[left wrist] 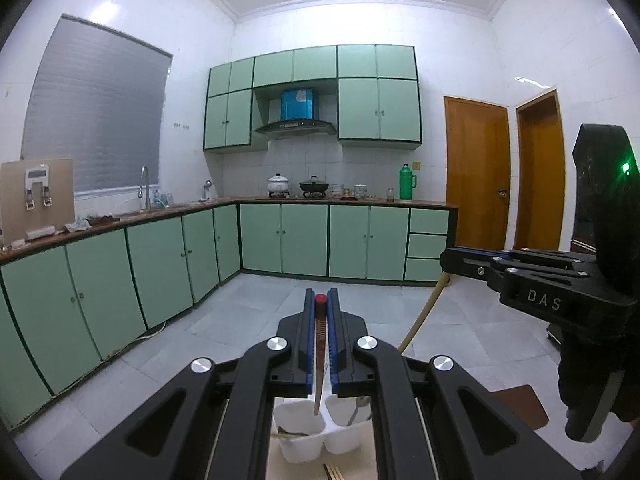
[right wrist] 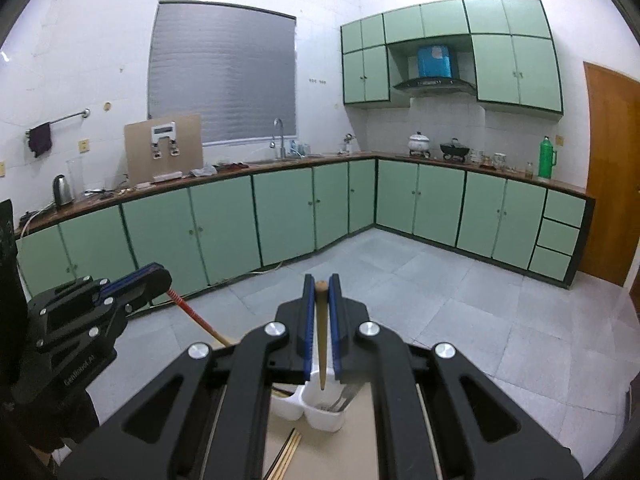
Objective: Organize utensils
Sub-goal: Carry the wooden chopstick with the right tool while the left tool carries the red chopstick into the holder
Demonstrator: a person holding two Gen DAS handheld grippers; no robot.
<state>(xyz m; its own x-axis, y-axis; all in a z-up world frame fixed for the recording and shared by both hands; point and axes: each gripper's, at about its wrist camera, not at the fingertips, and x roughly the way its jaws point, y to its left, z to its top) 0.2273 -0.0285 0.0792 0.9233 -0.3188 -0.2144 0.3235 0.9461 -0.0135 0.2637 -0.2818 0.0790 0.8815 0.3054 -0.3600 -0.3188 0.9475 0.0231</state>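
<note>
My left gripper [left wrist: 320,296] is shut on a red-tipped chopstick [left wrist: 320,332] with a striped shaft, which hangs down above a white divided utensil holder [left wrist: 300,450]. In the right wrist view the right gripper [right wrist: 321,280] is shut on a plain wooden chopstick [right wrist: 322,340] over the same holder [right wrist: 326,420]. Each gripper shows in the other's view: the right gripper [left wrist: 448,258] with its tan stick [left wrist: 424,312], and the left gripper [right wrist: 162,276] with its red stick [right wrist: 192,312]. A metal utensil [right wrist: 344,400] stands in one compartment.
Loose chopsticks [right wrist: 290,452] lie on the beige table surface [right wrist: 360,424] in front of the holder. Beyond are a grey tiled floor [right wrist: 440,300], green base cabinets [left wrist: 304,240] along two walls and wooden doors [left wrist: 476,176] at the right.
</note>
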